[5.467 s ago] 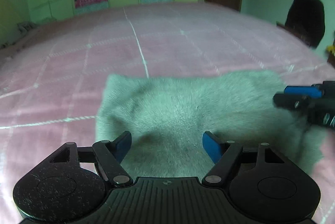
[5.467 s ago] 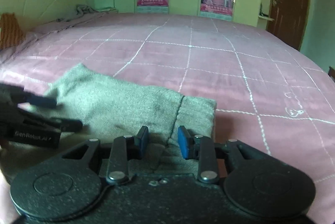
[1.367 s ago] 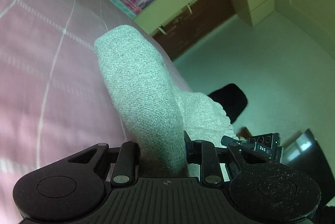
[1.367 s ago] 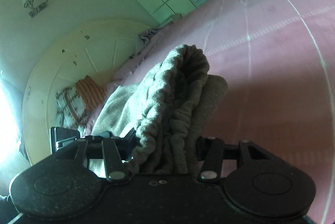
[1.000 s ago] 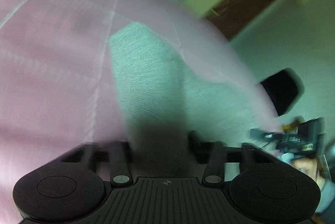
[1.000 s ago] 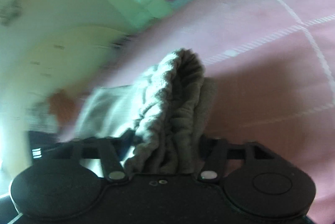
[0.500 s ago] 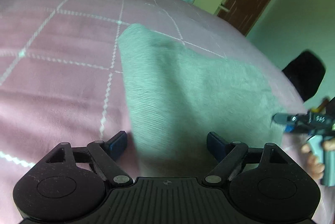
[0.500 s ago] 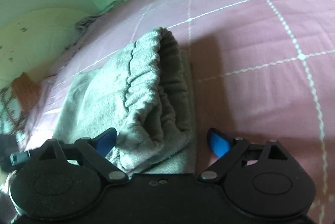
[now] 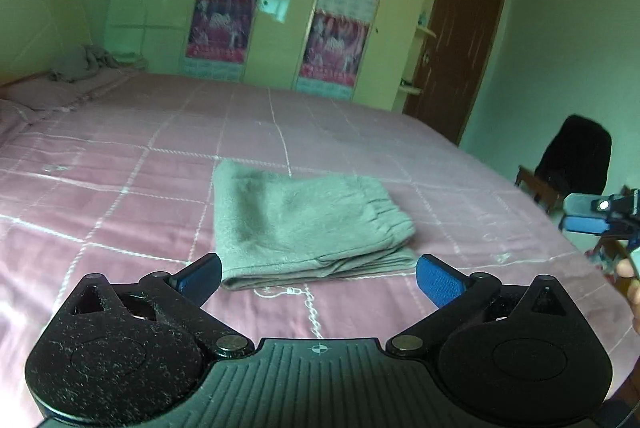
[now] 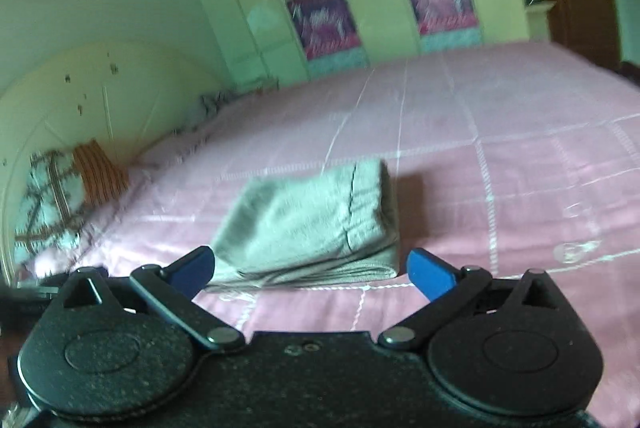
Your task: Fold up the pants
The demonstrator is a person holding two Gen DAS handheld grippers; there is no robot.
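Both the left hand-held gripper [image 9: 318,278] and right hand-held gripper [image 10: 310,268], jaws just opened wide and empty, hover short of the folded pants' [image 9: 304,224] near edge, bare pink bed [image 9: 120,188] all around.

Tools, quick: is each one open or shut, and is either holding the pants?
Left tool: open, jaws just opened wide, holding nothing; the folded pants lie on the bed beyond it.
Right tool: open, jaws just opened wide, holding nothing.

The left gripper [image 9: 318,278] is held with its jaws spread wide, having just been opened, with nothing gripped. The right gripper [image 10: 310,270] is likewise spread, nothing clamped.
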